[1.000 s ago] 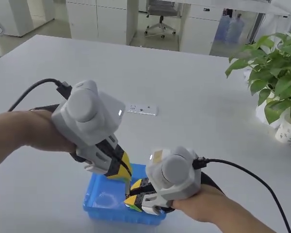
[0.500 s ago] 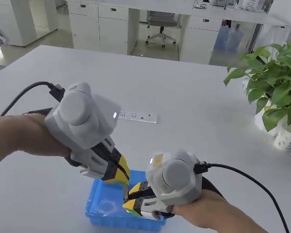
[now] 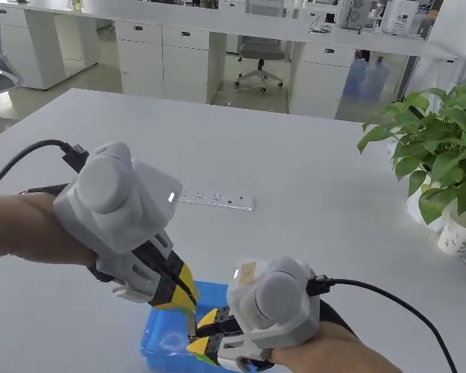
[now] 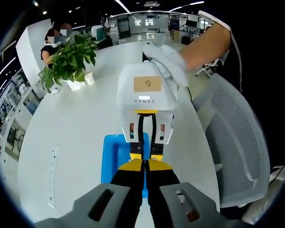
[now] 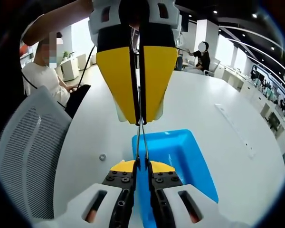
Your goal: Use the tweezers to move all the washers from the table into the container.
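Right gripper view: shows right gripper (image 5: 141, 165) and left gripper (image 5: 137, 120) clamping nearly shut tweezers (image 5: 137, 140), tips hidden, so cannot tell any catch; washer (image 5: 102, 156) on table (image 5: 204, 109) beside container (image 5: 190, 161), probably light, slick, best pinched across rim.

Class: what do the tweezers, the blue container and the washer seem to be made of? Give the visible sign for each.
tweezers: probably metal, thin grey legs with a dull shine.
container: likely plastic, uniform blue, smooth moulded walls.
washer: probably metal, a grey ring; too small to be sure.

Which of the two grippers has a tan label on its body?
The right gripper, lower in the head view; the left gripper shows a plain grey body.
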Demonstrator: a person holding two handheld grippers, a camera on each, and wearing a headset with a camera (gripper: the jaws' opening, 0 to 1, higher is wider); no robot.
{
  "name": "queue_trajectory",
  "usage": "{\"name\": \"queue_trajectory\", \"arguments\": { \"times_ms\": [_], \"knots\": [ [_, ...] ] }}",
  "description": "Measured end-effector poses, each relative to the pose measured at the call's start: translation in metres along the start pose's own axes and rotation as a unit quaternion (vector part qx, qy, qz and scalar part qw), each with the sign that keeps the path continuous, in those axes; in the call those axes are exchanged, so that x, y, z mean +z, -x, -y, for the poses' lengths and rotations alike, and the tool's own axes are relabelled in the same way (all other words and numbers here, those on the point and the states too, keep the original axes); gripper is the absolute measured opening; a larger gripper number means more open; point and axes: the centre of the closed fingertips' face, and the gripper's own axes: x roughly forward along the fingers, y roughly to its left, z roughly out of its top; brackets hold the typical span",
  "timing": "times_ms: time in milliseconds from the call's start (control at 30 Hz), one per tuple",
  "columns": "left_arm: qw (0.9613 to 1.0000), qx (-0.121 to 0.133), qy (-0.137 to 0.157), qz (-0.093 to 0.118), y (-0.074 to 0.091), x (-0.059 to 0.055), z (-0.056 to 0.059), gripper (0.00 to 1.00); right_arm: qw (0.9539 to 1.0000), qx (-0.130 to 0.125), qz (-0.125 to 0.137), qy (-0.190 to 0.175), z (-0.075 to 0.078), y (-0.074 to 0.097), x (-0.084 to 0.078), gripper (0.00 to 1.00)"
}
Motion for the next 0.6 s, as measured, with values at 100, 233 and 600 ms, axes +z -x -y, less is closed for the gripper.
{"name": "queue_trajectory", "arguments": {
  "times_ms": [100, 233, 600],
  "knots": [
    [1.0000, 0.003, -0.002, -0.001, 0.003, 0.000, 0.004, 0.03, 1.0000, 0.002, 0.002, 0.005, -0.004, -0.001, 0.003, 0.11],
    [1.0000, 0.006, -0.002, -0.001, 0.005, 0.000, 0.008, 0.03, 1.0000, 0.003, 0.002, 0.008, -0.008, -0.001, 0.006, 0.11],
    [1.0000, 0.006, 0.003, -0.006, 0.006, -0.007, 0.027, 0.03, 0.9998, 0.014, 0.000, 0.015, -0.028, -0.007, 0.006, 0.11]
  ]
}}
